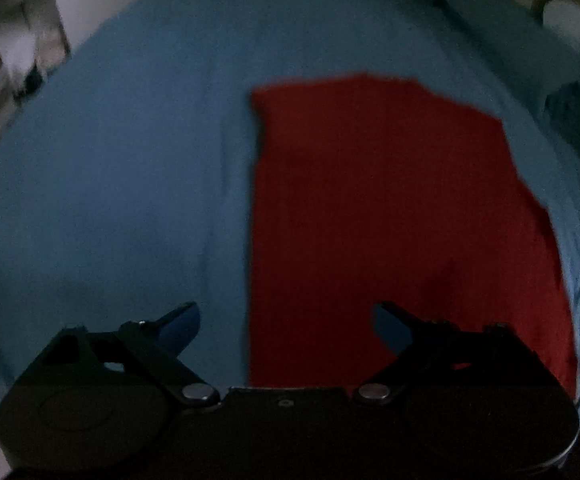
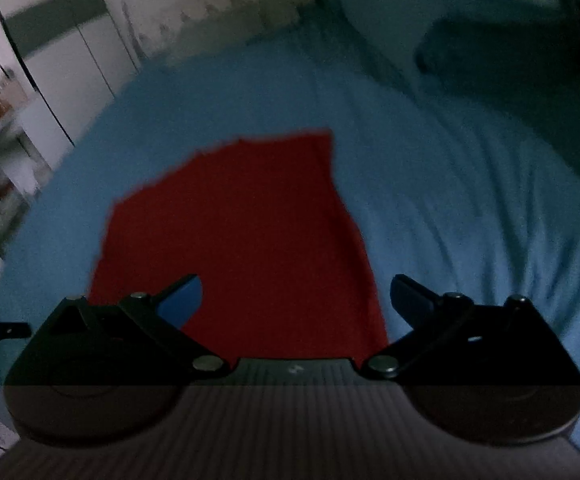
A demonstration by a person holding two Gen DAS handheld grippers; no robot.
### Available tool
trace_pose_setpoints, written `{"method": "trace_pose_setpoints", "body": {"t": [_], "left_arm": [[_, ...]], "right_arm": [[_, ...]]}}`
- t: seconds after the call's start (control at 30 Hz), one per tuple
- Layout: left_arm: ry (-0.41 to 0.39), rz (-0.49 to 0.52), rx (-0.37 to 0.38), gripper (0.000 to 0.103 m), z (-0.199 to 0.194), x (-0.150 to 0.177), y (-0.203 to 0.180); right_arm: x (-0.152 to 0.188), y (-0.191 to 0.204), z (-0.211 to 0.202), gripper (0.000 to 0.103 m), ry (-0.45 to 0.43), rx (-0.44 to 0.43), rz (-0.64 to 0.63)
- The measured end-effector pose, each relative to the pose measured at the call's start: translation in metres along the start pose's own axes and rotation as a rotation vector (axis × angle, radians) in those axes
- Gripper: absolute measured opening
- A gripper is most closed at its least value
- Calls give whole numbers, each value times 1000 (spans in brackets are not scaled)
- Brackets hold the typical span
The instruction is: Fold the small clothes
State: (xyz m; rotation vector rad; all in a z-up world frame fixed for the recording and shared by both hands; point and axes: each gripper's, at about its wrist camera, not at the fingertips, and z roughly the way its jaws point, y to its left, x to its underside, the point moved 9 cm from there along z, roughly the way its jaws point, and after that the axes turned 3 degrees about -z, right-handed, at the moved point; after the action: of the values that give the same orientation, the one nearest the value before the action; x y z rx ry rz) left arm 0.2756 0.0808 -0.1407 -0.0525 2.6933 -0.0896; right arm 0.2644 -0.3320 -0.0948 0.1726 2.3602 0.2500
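Observation:
A red garment (image 1: 390, 208) lies flat on the blue bedsheet (image 1: 130, 160), folded into a tall oblong. In the left wrist view it fills the right half, and my left gripper (image 1: 286, 316) hangs open above its near left edge, nothing between the fingers. In the right wrist view the same red garment (image 2: 246, 240) lies in the middle, its right edge running down towards the camera. My right gripper (image 2: 296, 292) stands wide open above the garment's near end, empty. Both views are blurred.
The blue bedsheet (image 2: 450, 220) is creased to the right. Pillows or bedding (image 2: 490, 40) lie at the far right end. White shelves and cupboards (image 2: 18, 100) stand along the left, past the bed's edge. A white object (image 1: 578, 28) shows at the far right.

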Motion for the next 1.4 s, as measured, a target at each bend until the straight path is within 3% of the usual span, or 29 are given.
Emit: {"method": "trace_pose_setpoints", "body": {"t": [0.2, 0.33, 0.6, 0.77, 0.83, 0.87, 0.97, 1.23, 1.4], "left_arm": [[98, -29, -5, 63, 33, 81, 6], [98, -43, -11, 57, 40, 110, 9], [93, -7, 15, 39, 38, 117, 4], [111, -10, 25, 28, 39, 124, 0], [126, -21, 37, 13, 40, 122, -1], [136, -22, 46, 7, 41, 121, -2], [155, -20, 48, 5, 43, 114, -3], [156, -88, 62, 4, 10, 88, 4], [84, -169, 115, 4, -38, 34, 3]], "right_arm": [[87, -18, 26, 103, 130, 58, 22], [128, -25, 35, 95, 184, 76, 31], [172, -35, 37, 81, 239, 113, 26], [176, -33, 39, 68, 254, 115, 41], [175, -35, 38, 51, 258, 114, 56], [175, -33, 35, 48, 262, 110, 68], [170, -37, 38, 25, 272, 99, 85], [137, -30, 18, 22, 246, 42, 95], [82, -13, -4, 22, 196, -19, 139]]}}
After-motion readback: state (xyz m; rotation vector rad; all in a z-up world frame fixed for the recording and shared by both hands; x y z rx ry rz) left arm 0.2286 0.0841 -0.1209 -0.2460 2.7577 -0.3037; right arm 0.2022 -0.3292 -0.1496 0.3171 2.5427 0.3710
